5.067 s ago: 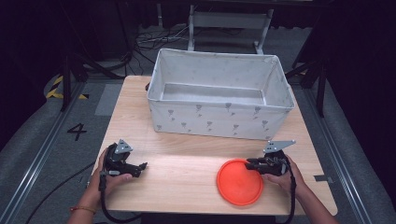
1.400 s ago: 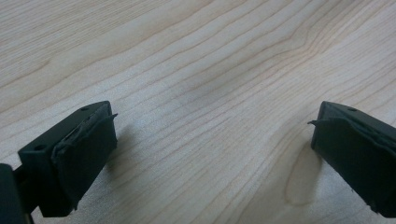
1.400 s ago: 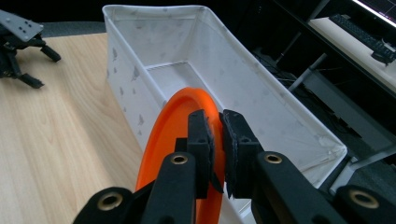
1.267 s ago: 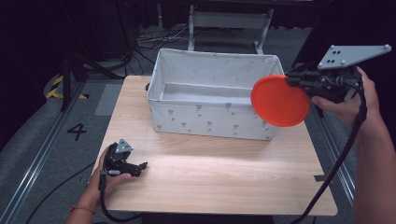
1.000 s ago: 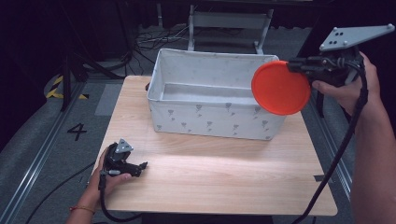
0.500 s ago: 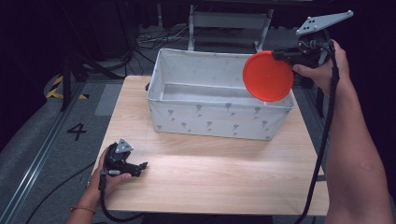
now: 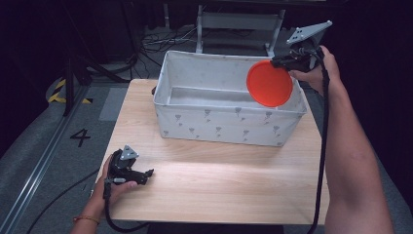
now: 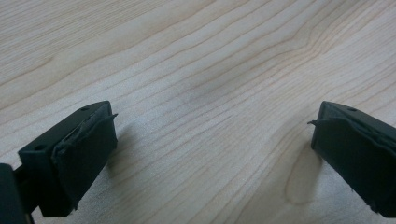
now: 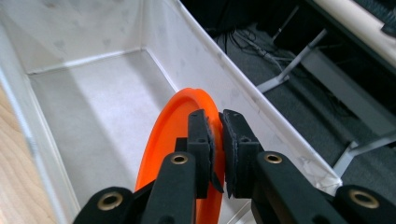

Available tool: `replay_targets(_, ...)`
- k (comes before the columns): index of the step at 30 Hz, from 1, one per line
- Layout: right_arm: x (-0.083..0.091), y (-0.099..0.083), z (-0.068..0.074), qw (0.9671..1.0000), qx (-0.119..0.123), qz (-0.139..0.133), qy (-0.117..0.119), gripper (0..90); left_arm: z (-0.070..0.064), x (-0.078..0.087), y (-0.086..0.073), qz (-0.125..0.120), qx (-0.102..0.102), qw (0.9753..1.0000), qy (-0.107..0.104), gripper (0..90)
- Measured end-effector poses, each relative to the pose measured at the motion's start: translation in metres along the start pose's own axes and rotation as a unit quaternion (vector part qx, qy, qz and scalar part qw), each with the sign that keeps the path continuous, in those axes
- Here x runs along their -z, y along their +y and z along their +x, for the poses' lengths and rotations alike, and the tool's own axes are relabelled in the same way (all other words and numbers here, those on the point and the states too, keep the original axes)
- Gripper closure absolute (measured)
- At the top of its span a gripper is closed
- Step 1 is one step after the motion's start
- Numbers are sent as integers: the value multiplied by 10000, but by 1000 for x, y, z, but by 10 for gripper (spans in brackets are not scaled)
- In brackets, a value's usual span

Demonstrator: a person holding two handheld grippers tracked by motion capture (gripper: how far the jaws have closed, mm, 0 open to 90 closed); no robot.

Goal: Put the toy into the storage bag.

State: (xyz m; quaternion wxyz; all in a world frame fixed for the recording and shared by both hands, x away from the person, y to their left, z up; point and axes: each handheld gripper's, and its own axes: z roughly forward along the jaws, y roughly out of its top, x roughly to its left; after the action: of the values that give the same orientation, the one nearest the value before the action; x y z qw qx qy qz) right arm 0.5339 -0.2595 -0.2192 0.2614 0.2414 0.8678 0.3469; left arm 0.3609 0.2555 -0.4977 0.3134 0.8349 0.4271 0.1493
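Right hand-held gripper (image 9: 215,140) pinches the orange plate (image 7: 269,83) by its rim, edge-down over the bin (image 7: 229,122), probably to drop it in; left hand-held gripper (image 8: 210,149) sits spread apart on the surface (image 7: 219,180).

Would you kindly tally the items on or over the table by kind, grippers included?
Orange plate: 1
White bin: 1
Grippers: 2, the left gripper and the right gripper
Total: 4
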Motion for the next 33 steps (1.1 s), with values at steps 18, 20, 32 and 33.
replay_targets(18, -61, -48, 11, 9836, 736, 1305, 999, 825, 0, 0, 0, -2, 15, 10000, -2, 5)
replay_targets(20, -66, -51, 13, 9798, 771, 1506, 1069, 825, 0, 0, 0, -5, 9, 10000, 0, 5)
replay_targets(32, -87, -63, 22, 9481, 1128, 2535, 1552, 823, 0, 1, -1, -10, 17, 10000, 14, 5)
replay_targets(33, -87, -64, 21, 9473, 1129, 2548, 1578, 823, 0, 1, -1, -10, 14, 10000, 2, 4)
